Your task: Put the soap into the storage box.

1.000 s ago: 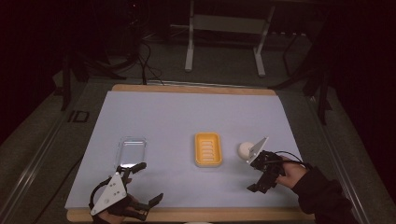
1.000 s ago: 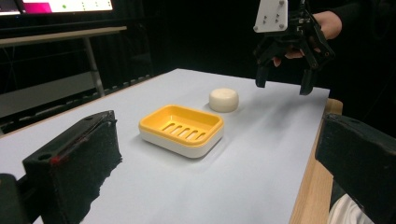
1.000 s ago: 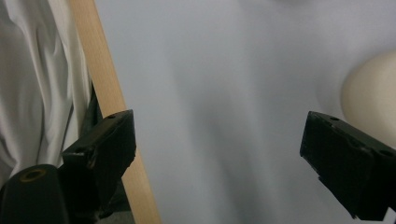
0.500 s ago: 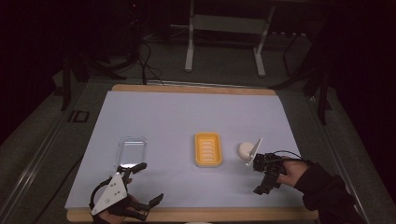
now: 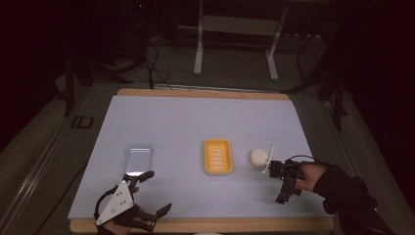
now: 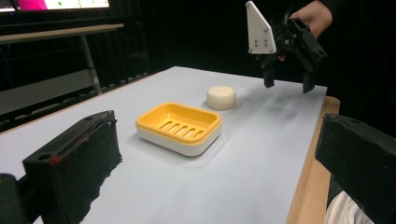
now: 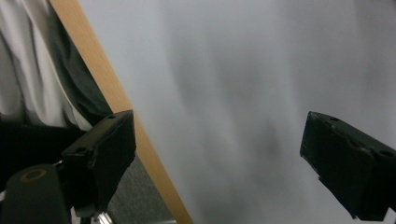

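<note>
Dark room all around, metal stand legs on the floor behind a pale blue bench [image 5: 195, 127] edged in light wood. Right claw [image 5: 286, 188] held just above the bench near its front right corner, jaws spread wide with nothing between them, pointing down and back toward the front edge; from its own view, blurred blue surface, the wooden edge and a light garment past it. Just beside that claw, on its inner side and apart from it, a round white bar of soap [image 5: 258, 157], lying flat on the blue surface. Next along, near the soap but not touching, a yellow soap dish [image 5: 218, 156] with a slotted floor and a white base, upright, with nothing in it, at about the middle of the bench's width. Farther left, well apart from the dish, a clear plastic lid [image 5: 136, 159] lying flat. Left claw [image 5: 151, 196] low at the front left by the wooden edge, jaws likewise wide and holding nothing, aimed across the bench at dish, soap and the other claw beyond them.
</note>
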### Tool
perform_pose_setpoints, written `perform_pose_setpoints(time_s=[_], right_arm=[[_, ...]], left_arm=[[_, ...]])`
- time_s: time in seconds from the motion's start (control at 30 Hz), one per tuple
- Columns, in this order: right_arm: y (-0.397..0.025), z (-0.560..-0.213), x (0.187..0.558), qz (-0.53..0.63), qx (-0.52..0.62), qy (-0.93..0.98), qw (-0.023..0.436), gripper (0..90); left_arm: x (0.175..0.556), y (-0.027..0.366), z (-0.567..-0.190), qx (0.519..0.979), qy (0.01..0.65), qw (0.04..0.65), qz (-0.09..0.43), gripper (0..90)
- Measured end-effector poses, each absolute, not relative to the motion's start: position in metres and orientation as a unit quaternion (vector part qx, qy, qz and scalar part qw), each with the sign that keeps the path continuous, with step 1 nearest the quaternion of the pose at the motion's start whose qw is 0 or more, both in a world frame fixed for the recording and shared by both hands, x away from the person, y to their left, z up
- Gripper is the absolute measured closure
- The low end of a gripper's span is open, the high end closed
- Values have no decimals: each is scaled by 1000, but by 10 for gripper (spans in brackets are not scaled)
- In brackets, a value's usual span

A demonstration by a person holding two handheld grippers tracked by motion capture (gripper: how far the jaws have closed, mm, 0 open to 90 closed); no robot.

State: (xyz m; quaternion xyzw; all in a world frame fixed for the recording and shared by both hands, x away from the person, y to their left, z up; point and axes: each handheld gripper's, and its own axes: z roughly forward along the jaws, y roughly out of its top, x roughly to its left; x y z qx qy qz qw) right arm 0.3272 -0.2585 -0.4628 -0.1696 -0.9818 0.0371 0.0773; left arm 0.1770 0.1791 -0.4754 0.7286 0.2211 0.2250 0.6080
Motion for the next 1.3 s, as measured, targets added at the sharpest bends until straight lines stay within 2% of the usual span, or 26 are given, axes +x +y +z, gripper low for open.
perform_pose_setpoints(time_s=[0.27,0.7,1.1,1.17,1.3], right_arm=[[-273,-462,339,53,-172,-979,92,109],[-291,-455,368,33,-175,-981,70,130],[-287,-458,386,47,-182,-979,77,127],[-284,-458,387,52,-167,-983,61,136],[-279,-458,393,46,-165,-983,64,137]], left_arm=[[177,179,-476,730,221,607,224,1],[177,179,-476,731,222,606,221,1],[177,178,-477,736,220,600,222,1],[177,178,-477,736,220,600,221,1],[177,178,-477,735,220,602,221,1]])
